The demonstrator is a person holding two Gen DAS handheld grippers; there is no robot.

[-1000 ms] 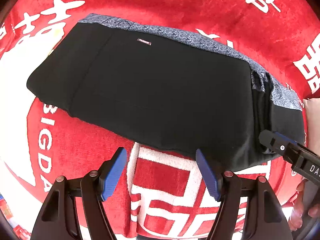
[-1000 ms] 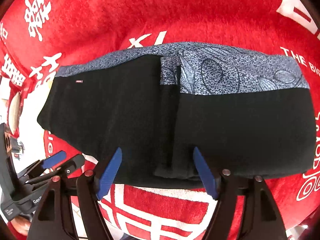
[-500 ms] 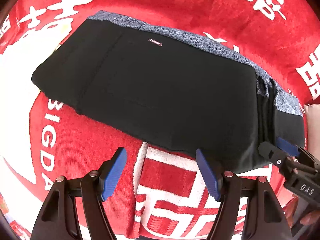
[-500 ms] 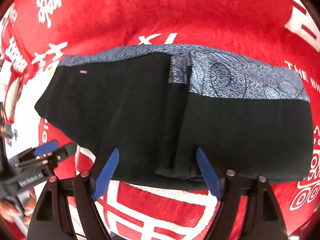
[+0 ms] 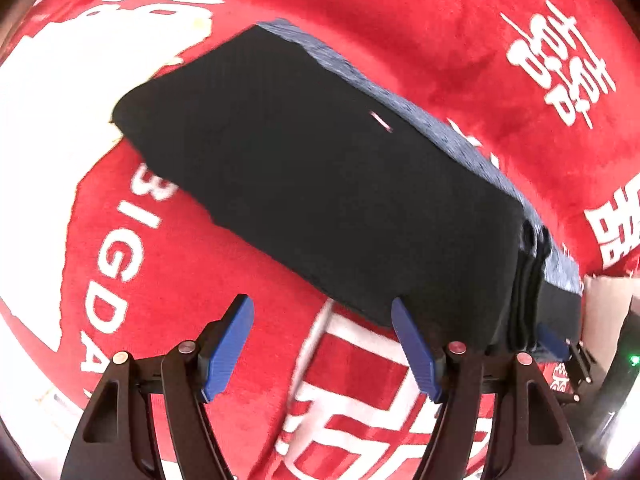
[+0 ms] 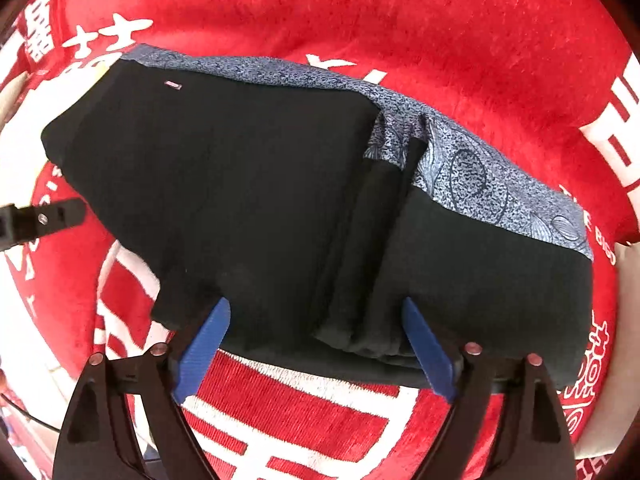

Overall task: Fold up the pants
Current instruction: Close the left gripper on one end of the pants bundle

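Note:
The pants [image 5: 320, 184] lie folded on the red cloth, black with a blue-grey patterned band along the far edge [image 6: 480, 176]. In the right wrist view the pants [image 6: 240, 200] show a folded flap edge near the middle, with a small label near the far left. My left gripper [image 5: 322, 340] is open and empty, just in front of the pants' near edge. My right gripper [image 6: 316, 336] is open, its fingertips at the near edge on either side of the flap. The left gripper's tip [image 6: 48, 216] shows at the left of the right wrist view.
A red plush cloth with white lettering [image 5: 440, 40] covers the whole surface under the pants [image 6: 440, 40]. A pale object [image 5: 604, 296] lies at the right edge of the left wrist view, next to dark equipment with a green light.
Both grippers stay open. The left view has swung so the pants sit farther right and more angled. The right gripper has moved closer to the pants' near edge.

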